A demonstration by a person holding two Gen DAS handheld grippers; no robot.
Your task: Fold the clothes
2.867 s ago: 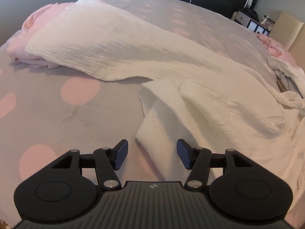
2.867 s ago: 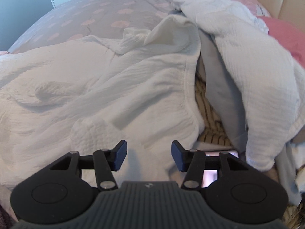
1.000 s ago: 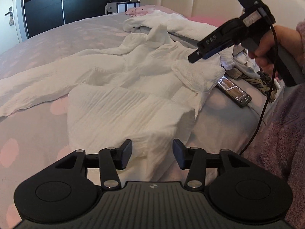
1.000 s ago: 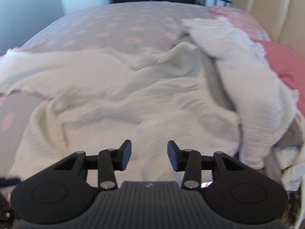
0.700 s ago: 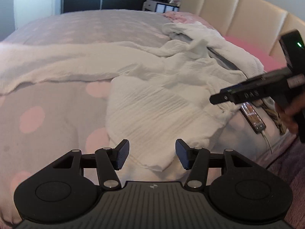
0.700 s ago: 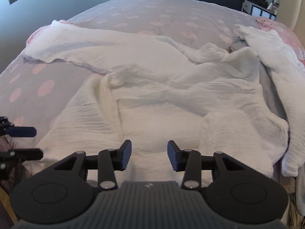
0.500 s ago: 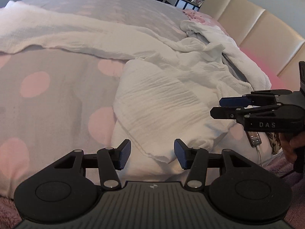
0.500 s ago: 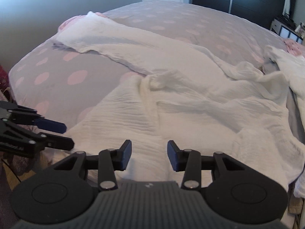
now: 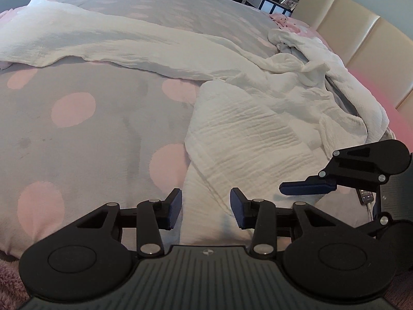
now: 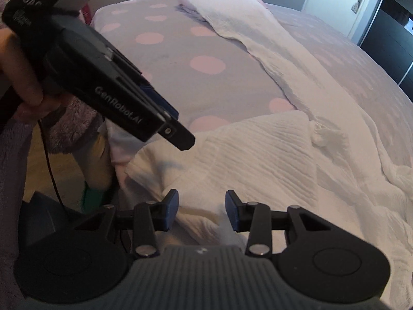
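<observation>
The white crinkled garment [image 9: 247, 139] lies rumpled on the bed [image 9: 77, 134], its folded part at the near edge. It looks light, limp and non-slippery, best pinched at that near hem. The left gripper [image 9: 206, 208], whose fingers have just been closing, and the right gripper [image 10: 201, 210] both gape empty above the hem.

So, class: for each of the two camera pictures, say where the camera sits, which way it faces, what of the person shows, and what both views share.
Left wrist: sits on the left gripper, looking down across the grey bedspread with pink dots towards the beige padded headboard; no body, only the right gripper.
Right wrist: sits on the right gripper, facing the white door; shows a hand holding the left gripper.
Shared: the white crinkled muslin cloth and bedspread.
</observation>
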